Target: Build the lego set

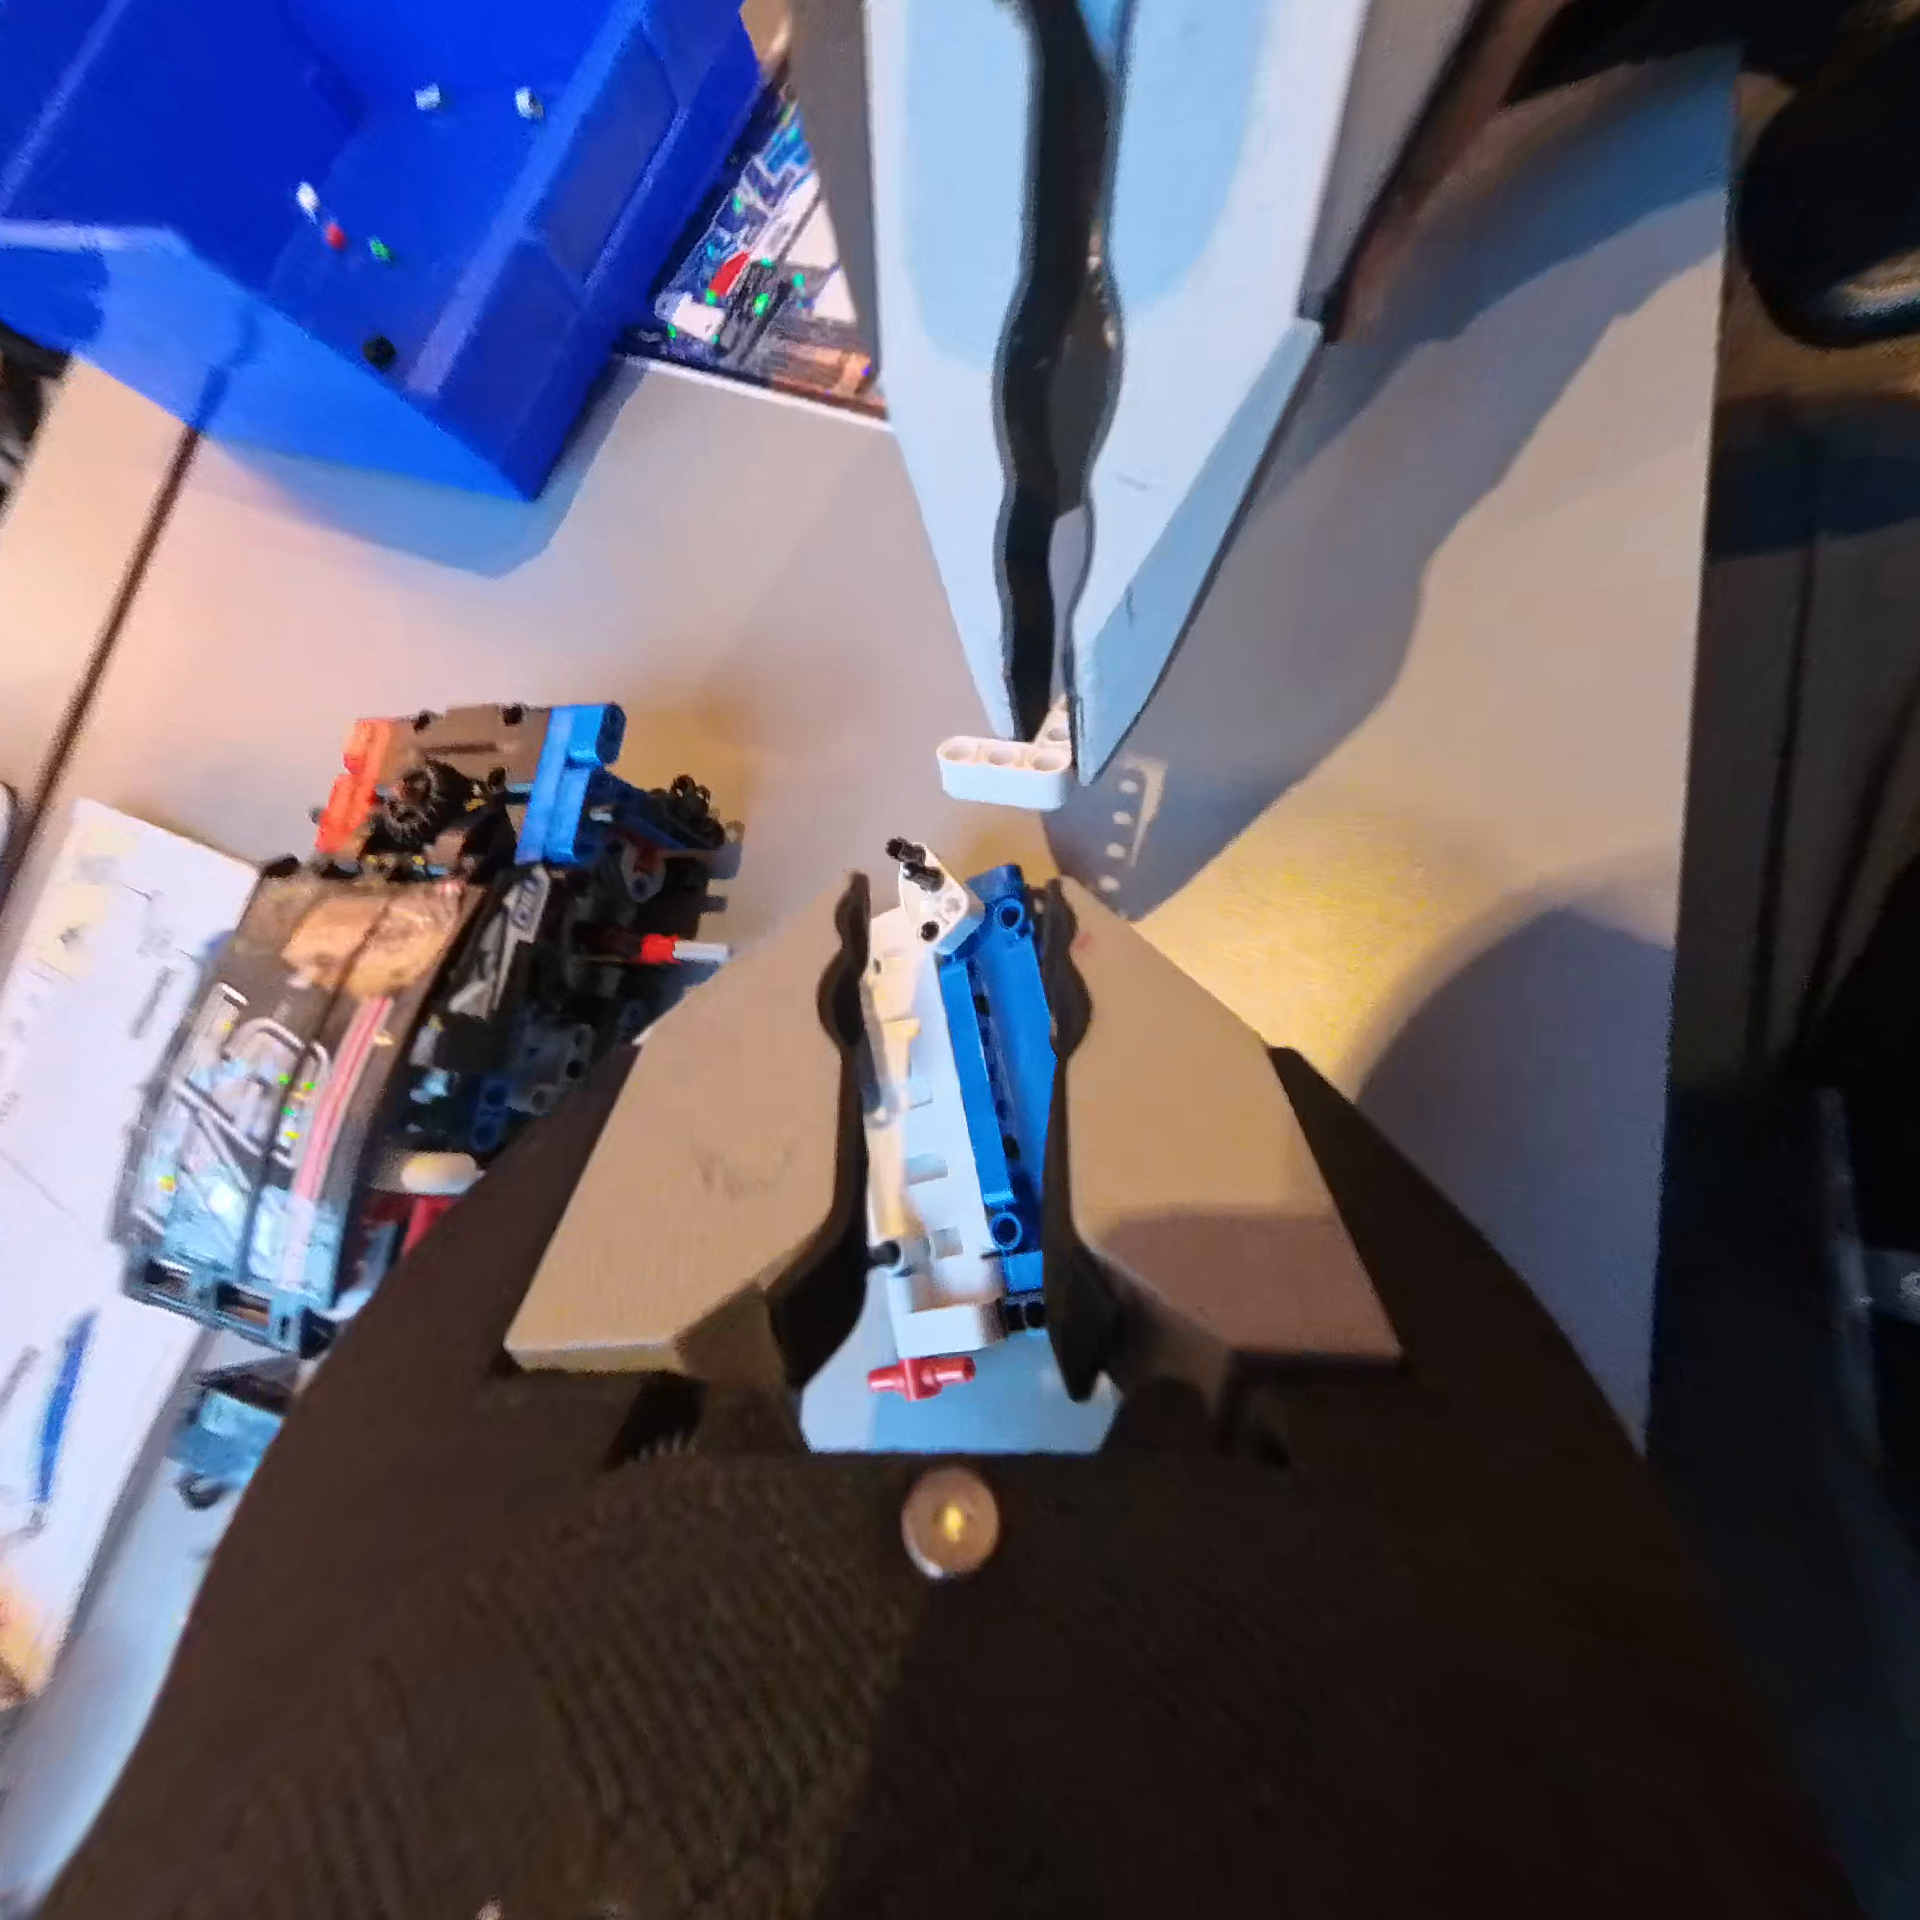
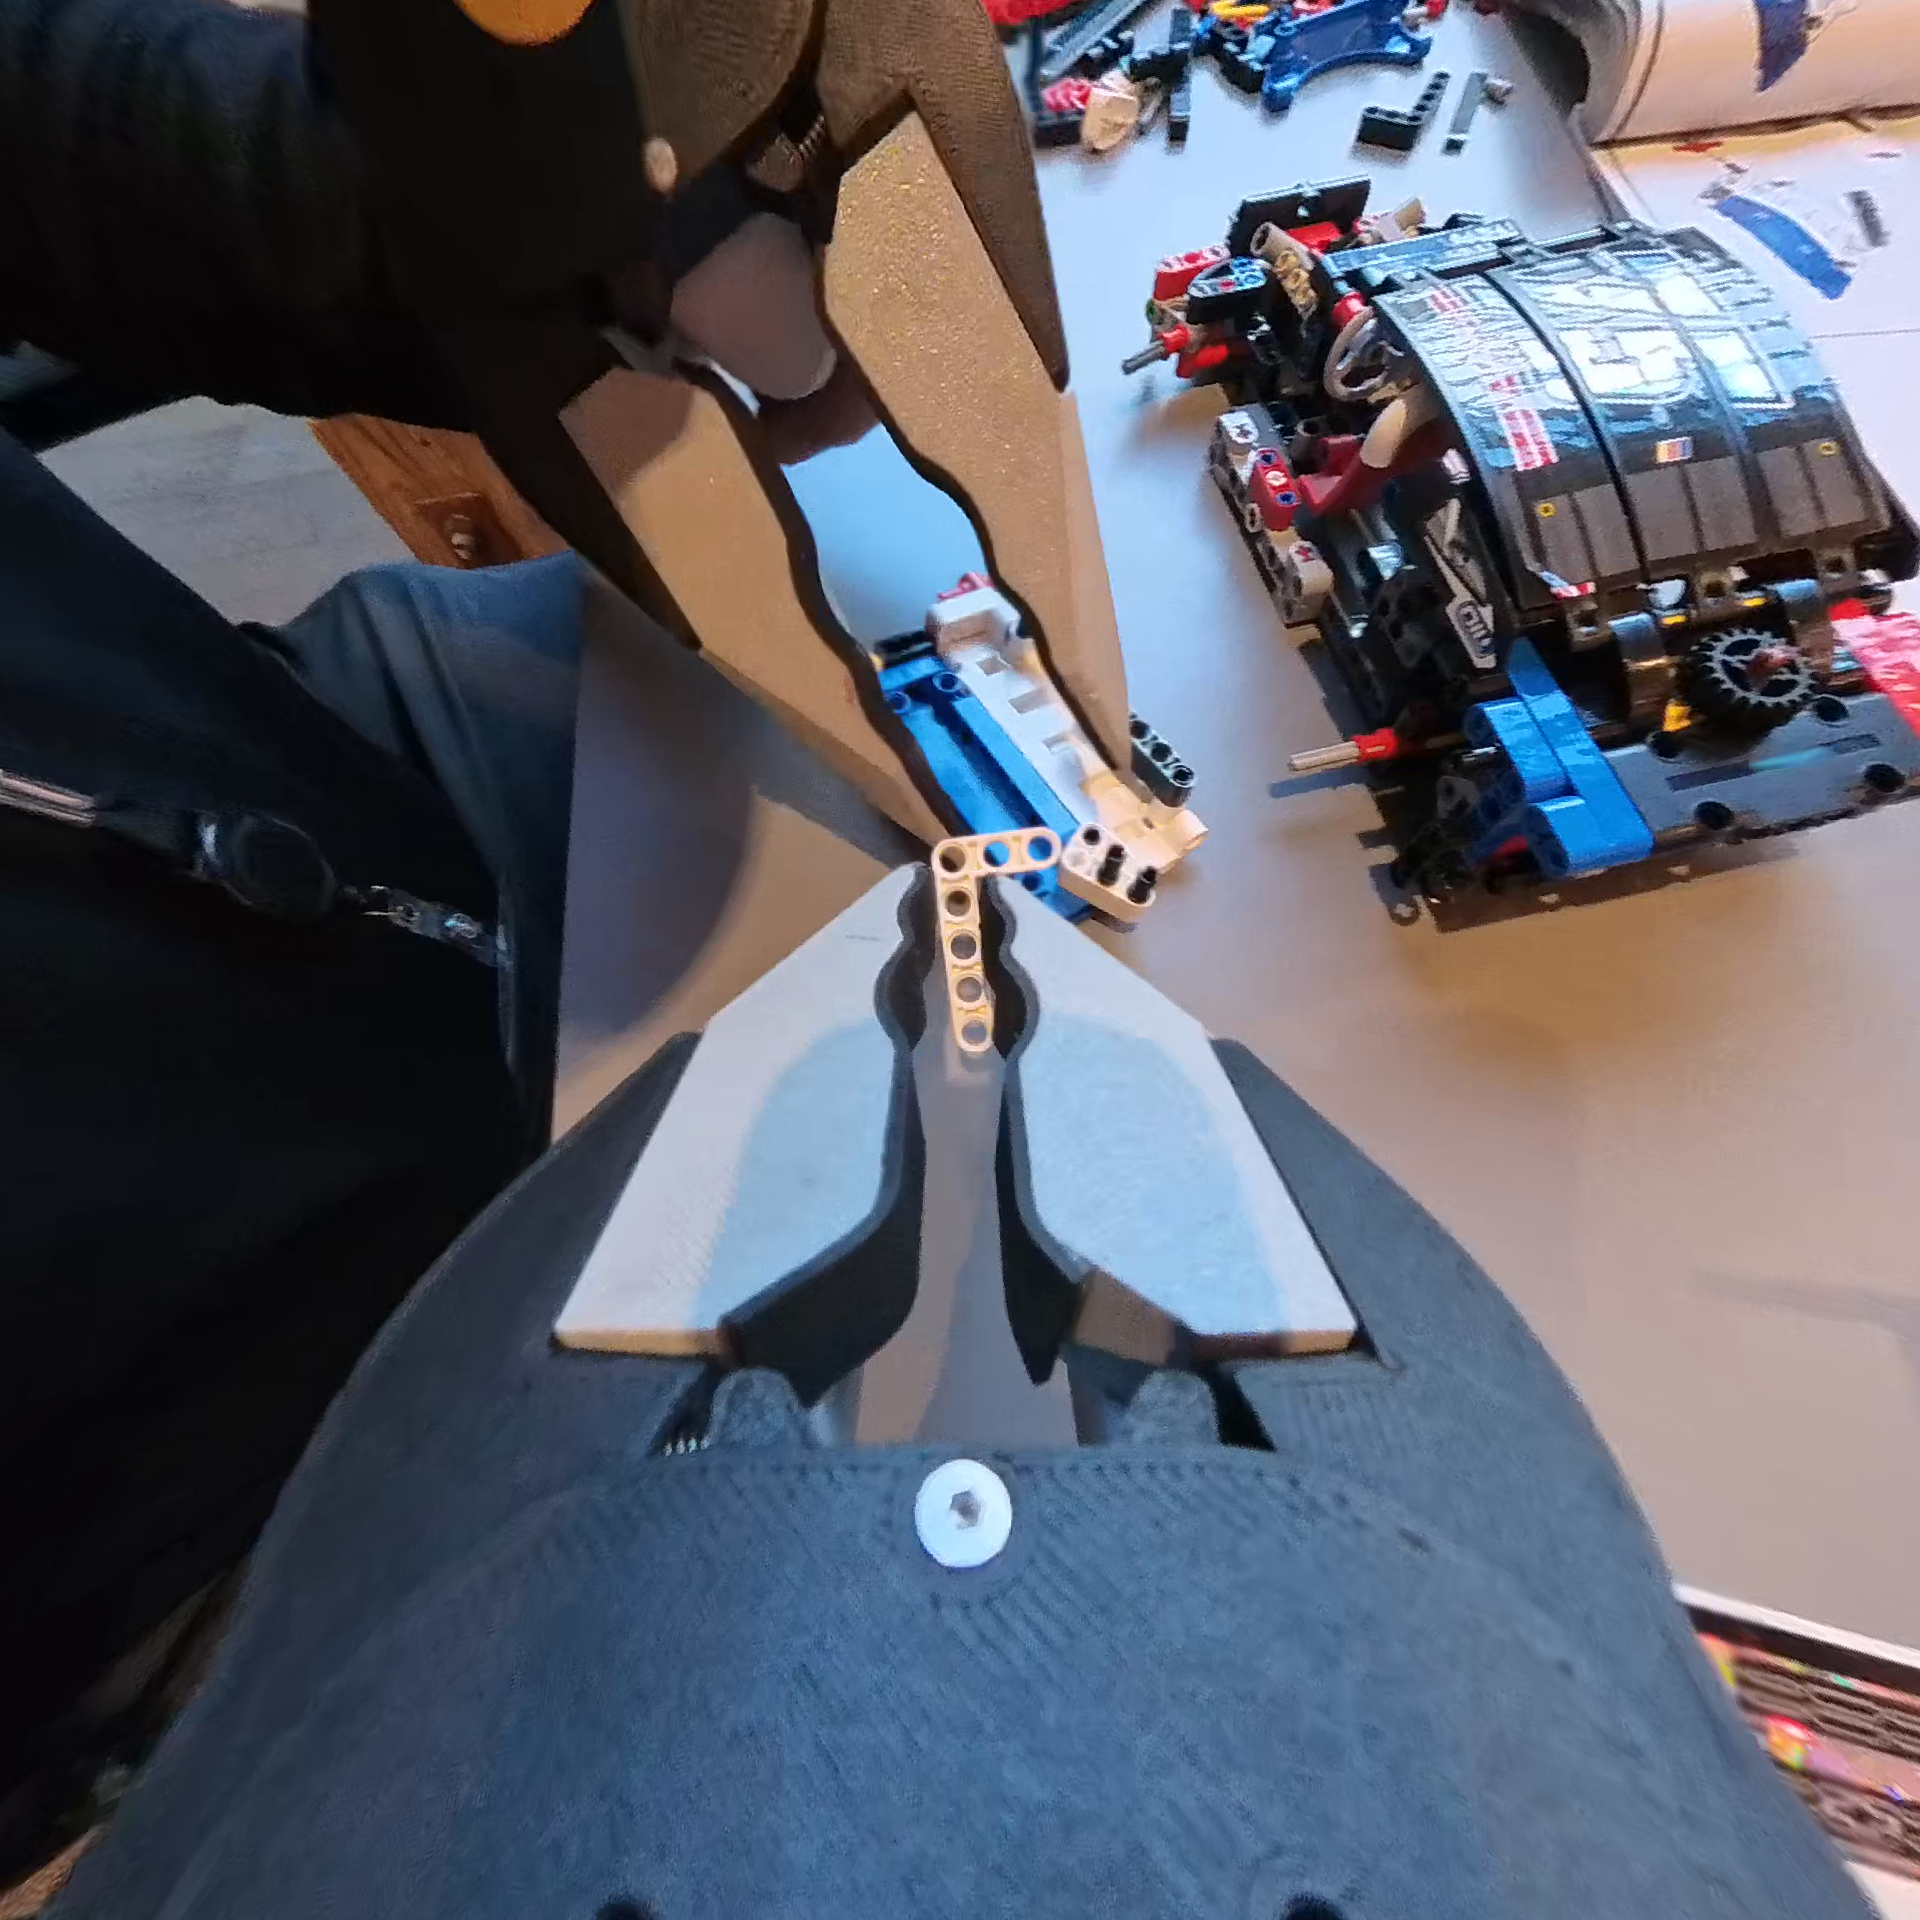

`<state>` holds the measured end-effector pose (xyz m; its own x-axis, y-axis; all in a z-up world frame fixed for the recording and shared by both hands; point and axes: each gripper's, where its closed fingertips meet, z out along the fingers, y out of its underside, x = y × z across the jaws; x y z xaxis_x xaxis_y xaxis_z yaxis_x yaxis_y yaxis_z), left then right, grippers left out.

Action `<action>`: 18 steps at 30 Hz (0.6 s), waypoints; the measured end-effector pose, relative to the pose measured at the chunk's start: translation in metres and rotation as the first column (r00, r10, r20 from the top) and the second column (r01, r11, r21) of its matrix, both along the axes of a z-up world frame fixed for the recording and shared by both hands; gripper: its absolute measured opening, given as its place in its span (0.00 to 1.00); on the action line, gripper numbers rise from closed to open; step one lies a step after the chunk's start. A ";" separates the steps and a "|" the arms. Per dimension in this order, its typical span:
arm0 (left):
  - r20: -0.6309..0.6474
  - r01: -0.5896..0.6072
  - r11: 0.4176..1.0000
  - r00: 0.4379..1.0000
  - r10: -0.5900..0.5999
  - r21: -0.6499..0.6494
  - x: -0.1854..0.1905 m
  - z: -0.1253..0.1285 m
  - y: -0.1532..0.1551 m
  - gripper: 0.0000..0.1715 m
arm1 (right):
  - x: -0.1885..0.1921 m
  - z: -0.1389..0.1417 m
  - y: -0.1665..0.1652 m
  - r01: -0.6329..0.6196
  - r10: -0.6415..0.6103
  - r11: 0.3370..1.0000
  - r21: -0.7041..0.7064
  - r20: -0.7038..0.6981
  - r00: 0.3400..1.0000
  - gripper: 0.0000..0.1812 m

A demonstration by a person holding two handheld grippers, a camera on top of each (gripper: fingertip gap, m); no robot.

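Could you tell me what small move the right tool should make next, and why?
Probably ease the right tool forward so the white L-shaped beam meets the black pins on the blue and white sub-assembly. The left tool grips that sub-assembly, and the beam sits just short of the pinned end, not yet touching.

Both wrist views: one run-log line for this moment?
left tongs: shut on blue-white subassembly | right tongs: shut on white L-beam | L-beam near subassembly's pin end, unjoined | car chassis on table
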<state>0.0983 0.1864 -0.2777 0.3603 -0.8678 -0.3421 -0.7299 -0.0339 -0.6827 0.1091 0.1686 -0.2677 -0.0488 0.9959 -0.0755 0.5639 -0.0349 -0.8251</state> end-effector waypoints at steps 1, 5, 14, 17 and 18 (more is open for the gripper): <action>-0.022 0.020 0.999 1.000 -0.019 0.037 0.002 0.001 -0.001 0.18 | 0.000 0.001 -0.003 -0.015 0.014 1.000 -0.025 -0.005 1.000 0.03; -0.100 0.114 0.984 0.990 -0.101 0.137 0.014 0.003 -0.006 0.17 | 0.000 0.006 -0.011 -0.062 0.058 0.986 -0.154 -0.033 0.998 0.03; -0.224 0.249 0.923 0.957 -0.186 0.294 0.028 0.006 -0.016 0.07 | 0.011 0.015 -0.025 -0.151 0.130 0.789 -0.596 -0.079 0.988 0.03; -0.202 0.245 0.927 0.960 -0.192 0.284 0.031 0.008 -0.017 0.06 | 0.011 0.020 -0.028 -0.178 0.134 0.718 -0.672 -0.117 0.984 0.03; -0.187 0.241 0.929 0.963 -0.193 0.280 0.033 0.009 -0.017 0.06 | 0.011 0.022 -0.028 -0.184 0.131 0.692 -0.698 -0.130 0.983 0.03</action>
<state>0.1309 0.1690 -0.2685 0.0973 -0.7686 -0.6323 -0.7929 0.3241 -0.5160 0.1203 0.1406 -0.2459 -0.2313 0.6287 -0.7424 0.5621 -0.5364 -0.6295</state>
